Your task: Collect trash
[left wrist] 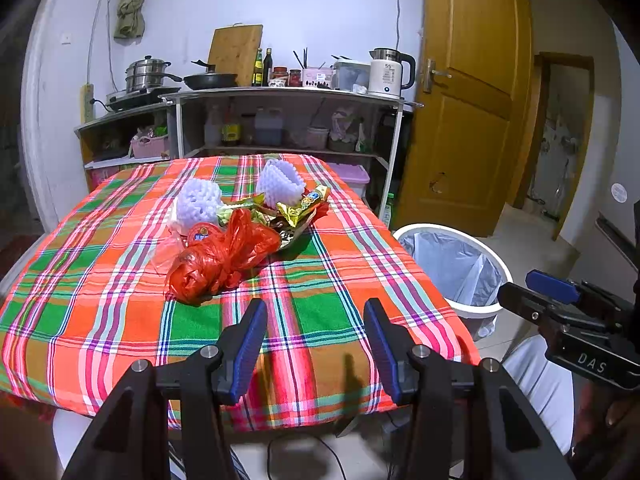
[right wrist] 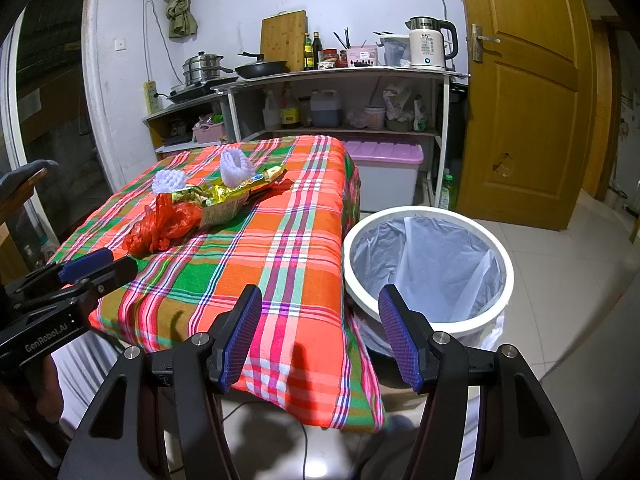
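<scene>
A pile of trash lies mid-table on the plaid cloth (left wrist: 120, 320): a crumpled red plastic bag (left wrist: 220, 260) (right wrist: 164, 224) nearest, two white foam fruit nets (left wrist: 200, 200) (left wrist: 280, 180) behind it, and gold snack wrappers (left wrist: 296, 208) (right wrist: 228, 196). My left gripper (left wrist: 316, 340) is open and empty, above the table's near edge, short of the red bag. My right gripper (right wrist: 320, 336) is open and empty, over the table's near right corner. A white trash bin (right wrist: 428, 264) (left wrist: 456, 268) with a clear liner stands on the floor right of the table.
Behind the table stands a shelf unit (left wrist: 280, 120) with pots, a pan, bottles and a kettle (left wrist: 390, 74). A pink-lidded storage box (right wrist: 384, 172) sits on the floor. A wooden door (right wrist: 520, 100) is at the right, with tiled floor (right wrist: 580, 300) beside the bin.
</scene>
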Motion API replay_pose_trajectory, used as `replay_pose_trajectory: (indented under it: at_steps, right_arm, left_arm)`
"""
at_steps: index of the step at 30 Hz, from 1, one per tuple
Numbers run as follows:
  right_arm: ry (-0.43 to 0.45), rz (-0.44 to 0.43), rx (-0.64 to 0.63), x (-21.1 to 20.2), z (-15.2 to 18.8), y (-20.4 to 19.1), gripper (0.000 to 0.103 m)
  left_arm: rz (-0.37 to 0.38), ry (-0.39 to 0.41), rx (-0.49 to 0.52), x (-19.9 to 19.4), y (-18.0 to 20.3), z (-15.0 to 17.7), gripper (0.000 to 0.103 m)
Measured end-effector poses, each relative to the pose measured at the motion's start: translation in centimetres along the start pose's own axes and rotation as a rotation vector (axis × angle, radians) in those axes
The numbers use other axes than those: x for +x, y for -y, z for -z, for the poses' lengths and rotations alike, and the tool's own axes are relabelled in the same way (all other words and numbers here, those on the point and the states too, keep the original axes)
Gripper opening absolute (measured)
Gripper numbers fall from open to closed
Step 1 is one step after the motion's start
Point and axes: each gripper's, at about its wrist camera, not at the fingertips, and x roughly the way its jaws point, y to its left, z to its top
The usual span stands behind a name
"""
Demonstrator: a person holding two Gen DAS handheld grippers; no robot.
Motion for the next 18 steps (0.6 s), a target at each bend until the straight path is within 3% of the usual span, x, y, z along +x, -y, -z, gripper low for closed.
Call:
replay_pose_trajectory:
  at_steps: [18]
  right_arm:
    - [-0.003, 0.002, 0.000, -0.02, -0.02, 0.13, 0.061]
  left_arm:
    - [0.001, -0.002, -0.002, 0.04, -0.09, 0.00, 0.050]
